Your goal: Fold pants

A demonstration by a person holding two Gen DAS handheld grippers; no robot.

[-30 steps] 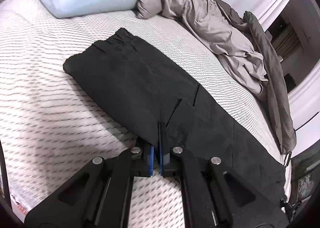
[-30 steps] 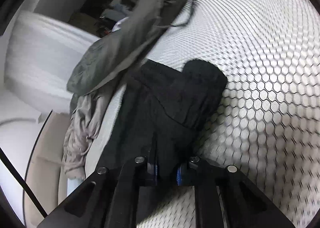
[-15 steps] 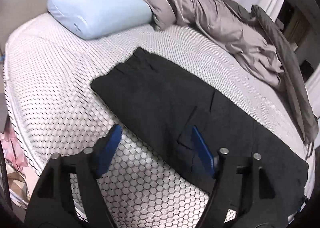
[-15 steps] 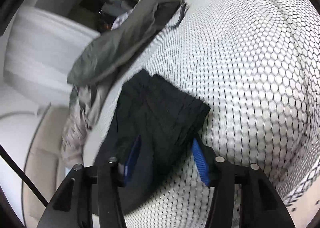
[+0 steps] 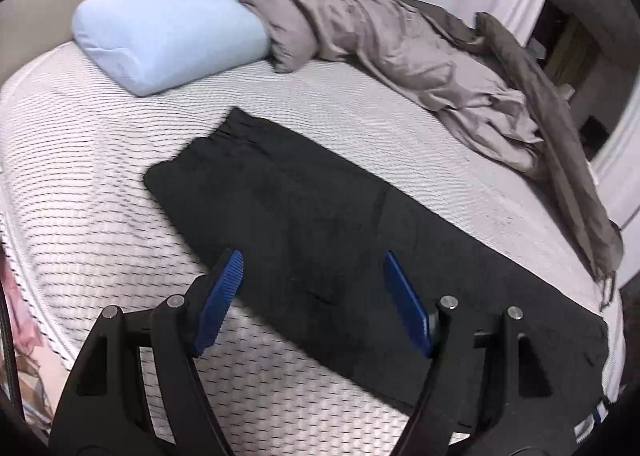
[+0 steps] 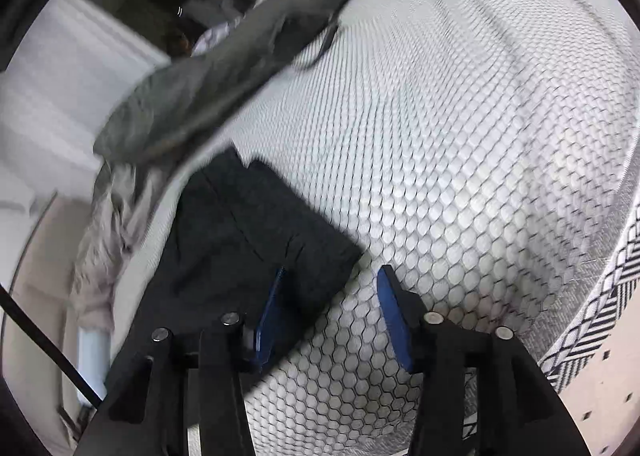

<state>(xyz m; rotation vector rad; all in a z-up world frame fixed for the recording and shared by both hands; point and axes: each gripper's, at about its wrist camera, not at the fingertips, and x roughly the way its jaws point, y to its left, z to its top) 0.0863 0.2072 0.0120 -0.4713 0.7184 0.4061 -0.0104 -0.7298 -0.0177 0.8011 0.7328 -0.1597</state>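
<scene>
Black pants [image 5: 320, 195] lie flat in a long strip across the white mattress [image 5: 80, 175], waistband toward the pillow. My left gripper [image 5: 312, 256] hovers above their near edge, wide open, with nothing pinched between the blue pads [image 5: 222, 296]. In the right wrist view the leg end of the pants [image 6: 240, 236] lies folded double on the mattress [image 6: 460, 135]. My right gripper [image 6: 332, 271] hangs over its near corner. Its jaws are closing a little, and the pads do not touch the cloth.
A light blue pillow [image 5: 168, 35] lies at the head of the bed. A crumpled grey duvet [image 5: 400, 55] runs along the far side, and it also shows as the duvet [image 6: 220, 75] in the right wrist view. The mattress edge [image 6: 600, 296] drops off at the right.
Both grippers were shut on the pants' edge a second ago. They have let go, opened and drawn back and up, and the pants now lie flat.
</scene>
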